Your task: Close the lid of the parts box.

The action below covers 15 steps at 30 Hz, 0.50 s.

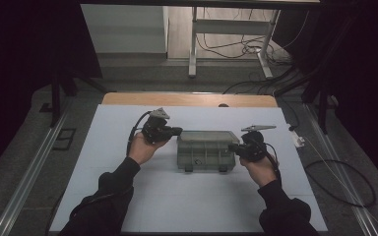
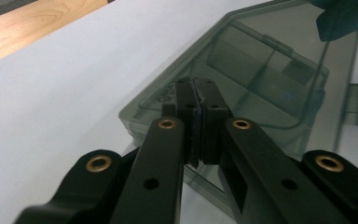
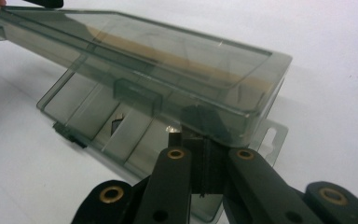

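I've got the smoky plastic box (image 1: 206, 150) mid-table, lid (image 3: 168, 60) propped half open. Right gripper (image 3: 204, 140), jaws shut, is wedged under the lid's corner; left gripper (image 2: 196, 100), also shut, seems to press the lid's top. If the right slips out, the lid snaps down, or the box skids.
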{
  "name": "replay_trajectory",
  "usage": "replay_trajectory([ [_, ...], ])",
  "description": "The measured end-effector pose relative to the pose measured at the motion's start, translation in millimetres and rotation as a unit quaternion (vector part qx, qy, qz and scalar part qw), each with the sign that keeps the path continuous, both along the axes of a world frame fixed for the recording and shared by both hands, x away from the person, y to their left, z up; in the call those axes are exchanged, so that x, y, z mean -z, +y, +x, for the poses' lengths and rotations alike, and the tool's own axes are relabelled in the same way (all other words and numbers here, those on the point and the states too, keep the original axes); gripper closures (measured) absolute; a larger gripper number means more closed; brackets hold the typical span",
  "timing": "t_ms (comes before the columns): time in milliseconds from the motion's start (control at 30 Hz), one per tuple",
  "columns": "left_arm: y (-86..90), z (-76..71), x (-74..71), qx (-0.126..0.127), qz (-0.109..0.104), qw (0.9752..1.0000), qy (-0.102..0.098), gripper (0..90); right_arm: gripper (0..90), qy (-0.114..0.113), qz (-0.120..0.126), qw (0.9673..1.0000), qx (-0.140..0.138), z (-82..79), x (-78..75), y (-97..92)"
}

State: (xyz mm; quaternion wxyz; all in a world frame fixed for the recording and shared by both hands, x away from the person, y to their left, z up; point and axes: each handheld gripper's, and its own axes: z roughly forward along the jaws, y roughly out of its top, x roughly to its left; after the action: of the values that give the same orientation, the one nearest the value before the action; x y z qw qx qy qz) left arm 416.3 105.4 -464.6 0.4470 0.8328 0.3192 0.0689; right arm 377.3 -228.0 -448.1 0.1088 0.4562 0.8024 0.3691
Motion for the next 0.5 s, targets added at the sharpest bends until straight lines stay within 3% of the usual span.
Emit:
replay_trajectory([
  [500,-1.6,-22.7,-5.2,0.013,0.011,0.9999,-0.001,87.6,89.6,0.004,0.001,0.9998,-0.018,-18.7,0.7,-1.6],
])
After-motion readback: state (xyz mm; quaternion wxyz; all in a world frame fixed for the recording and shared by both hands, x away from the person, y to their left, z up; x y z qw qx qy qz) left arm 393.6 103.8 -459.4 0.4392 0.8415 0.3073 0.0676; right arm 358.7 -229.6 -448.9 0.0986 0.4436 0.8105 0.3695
